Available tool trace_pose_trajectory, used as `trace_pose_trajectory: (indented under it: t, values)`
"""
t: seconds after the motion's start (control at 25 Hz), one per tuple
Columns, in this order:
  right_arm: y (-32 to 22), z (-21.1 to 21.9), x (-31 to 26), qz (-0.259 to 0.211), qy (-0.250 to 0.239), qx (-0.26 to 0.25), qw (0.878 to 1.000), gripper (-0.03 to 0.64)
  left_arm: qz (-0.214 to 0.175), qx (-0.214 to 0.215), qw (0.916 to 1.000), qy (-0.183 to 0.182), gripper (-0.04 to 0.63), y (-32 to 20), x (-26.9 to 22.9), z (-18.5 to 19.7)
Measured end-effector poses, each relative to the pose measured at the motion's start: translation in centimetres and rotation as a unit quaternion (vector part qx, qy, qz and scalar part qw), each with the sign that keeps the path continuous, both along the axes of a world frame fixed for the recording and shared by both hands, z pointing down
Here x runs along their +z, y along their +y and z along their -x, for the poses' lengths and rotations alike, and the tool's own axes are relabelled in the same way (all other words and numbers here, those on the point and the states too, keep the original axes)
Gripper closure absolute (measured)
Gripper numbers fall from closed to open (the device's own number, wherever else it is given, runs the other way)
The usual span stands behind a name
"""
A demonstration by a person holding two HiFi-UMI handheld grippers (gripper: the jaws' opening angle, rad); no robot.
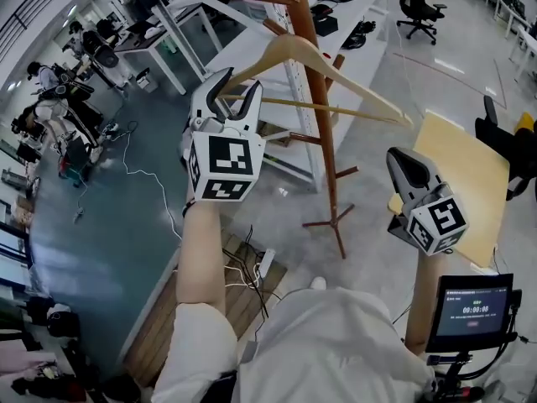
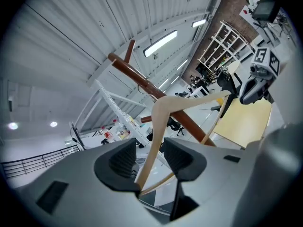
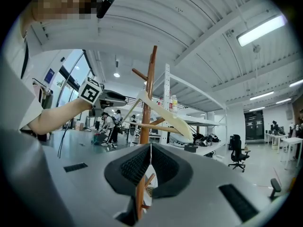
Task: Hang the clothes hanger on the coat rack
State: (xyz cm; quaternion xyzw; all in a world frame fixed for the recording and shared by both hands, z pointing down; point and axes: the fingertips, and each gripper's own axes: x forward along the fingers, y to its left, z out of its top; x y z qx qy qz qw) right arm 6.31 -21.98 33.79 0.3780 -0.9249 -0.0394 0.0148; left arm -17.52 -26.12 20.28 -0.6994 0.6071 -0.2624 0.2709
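A pale wooden clothes hanger (image 1: 336, 70) sits up against the brown coat rack (image 1: 323, 133), its peak beside the pole; its hook is hidden. My left gripper (image 1: 239, 86) is raised at the hanger's left end. In the left gripper view the hanger's arm (image 2: 161, 122) runs between the wide-apart pads of the left gripper (image 2: 149, 157) without being pressed. My right gripper (image 1: 404, 162) is lower, to the right of the rack and apart from it. In the right gripper view its pads (image 3: 142, 162) meet with nothing between them, and the hanger (image 3: 165, 113) and rack (image 3: 149, 89) stand ahead.
A yellow table (image 1: 466, 175) is at the right, a small screen (image 1: 471, 309) below it. White shelving and desks (image 1: 252, 49) stand behind the rack. A power strip and cables (image 1: 264, 263) lie on the floor near my feet. People (image 1: 50, 99) stand far left.
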Motion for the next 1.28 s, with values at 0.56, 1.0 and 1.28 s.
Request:
trace_pose_trajectory:
  t: [0.56,1.0,1.28]
  values:
    - [1.6,10.6,1.0,-0.001,-0.001,-0.135,0.991,0.604,0.002,-0.111,0.9929,0.044,0.425,8.1,3.3,8.8]
    - [5.4,17.3,1.4,0.016,0.011,-0.219,0.976,0.604,0.046,-0.177,0.9748,0.127,0.425,14.5,9.6,13.0]
    - [6.1,17.6,2.7,0.033,0.017,-0.221,0.975,0.604,0.086,-0.174,0.9641,0.181,0.426,14.7,14.9,11.8]
